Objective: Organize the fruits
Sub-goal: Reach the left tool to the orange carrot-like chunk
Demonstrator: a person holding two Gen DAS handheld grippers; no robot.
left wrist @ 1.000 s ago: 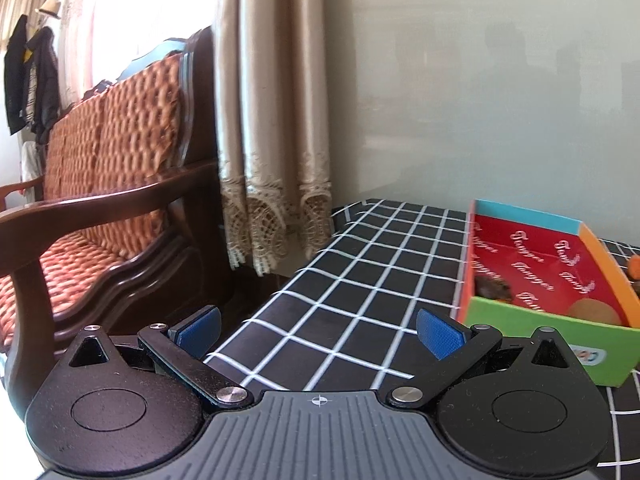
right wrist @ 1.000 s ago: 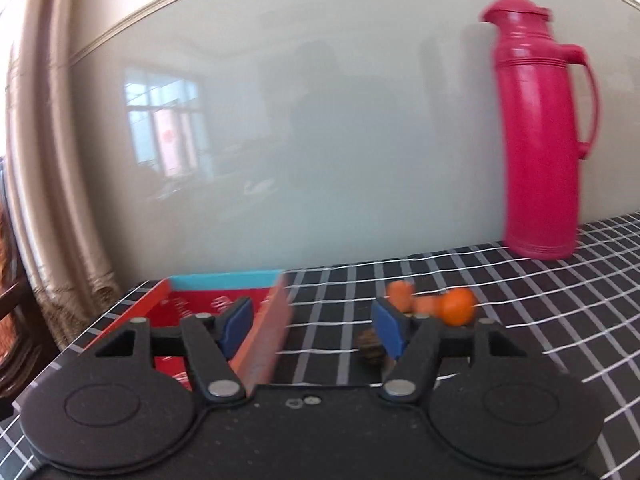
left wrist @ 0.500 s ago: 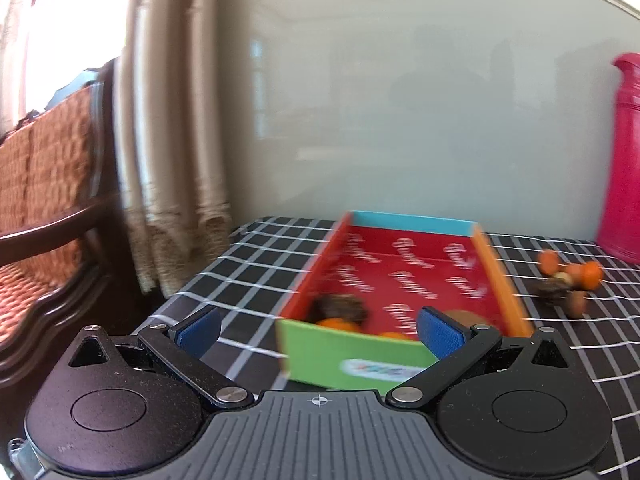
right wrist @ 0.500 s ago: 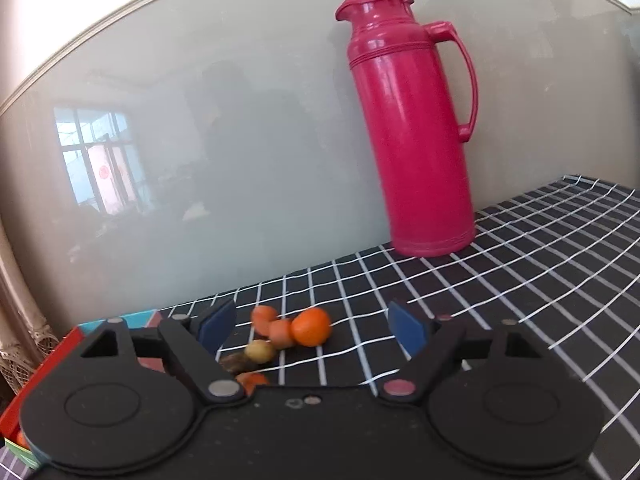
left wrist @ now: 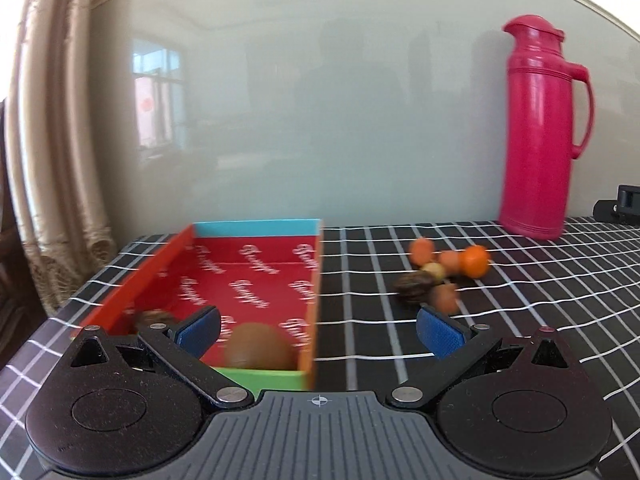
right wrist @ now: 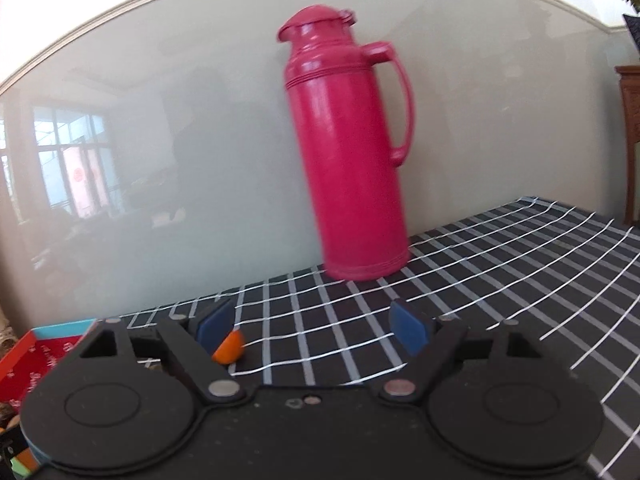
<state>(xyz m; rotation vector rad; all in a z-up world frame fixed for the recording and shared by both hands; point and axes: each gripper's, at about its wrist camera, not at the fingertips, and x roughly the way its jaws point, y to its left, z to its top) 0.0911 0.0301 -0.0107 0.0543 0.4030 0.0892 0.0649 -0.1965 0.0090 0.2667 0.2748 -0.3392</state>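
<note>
A colourful cardboard box (left wrist: 256, 276) with a red inside lies on the checked table. It holds a brown kiwi (left wrist: 258, 346) and a dark fruit (left wrist: 154, 315) near its front. A cluster of small fruits lies right of the box: an orange (left wrist: 474, 261), a dark brown one (left wrist: 414, 286) and several smaller ones. My left gripper (left wrist: 318, 328) is open and empty over the box's front right corner. My right gripper (right wrist: 314, 326) is open and empty; an orange fruit (right wrist: 228, 348) shows by its left finger, and the box corner (right wrist: 44, 340) at far left.
A tall red thermos (left wrist: 538, 132) stands at the back right against the glossy wall; it shows in the right wrist view (right wrist: 348, 148) too. A curtain (left wrist: 52, 120) hangs at the left. A black device (left wrist: 624, 204) sits at the far right edge.
Both grippers have swung to the right. The left view went from the wooden bench to the box and fruit cluster. The right view went from the fruits to the thermos.
</note>
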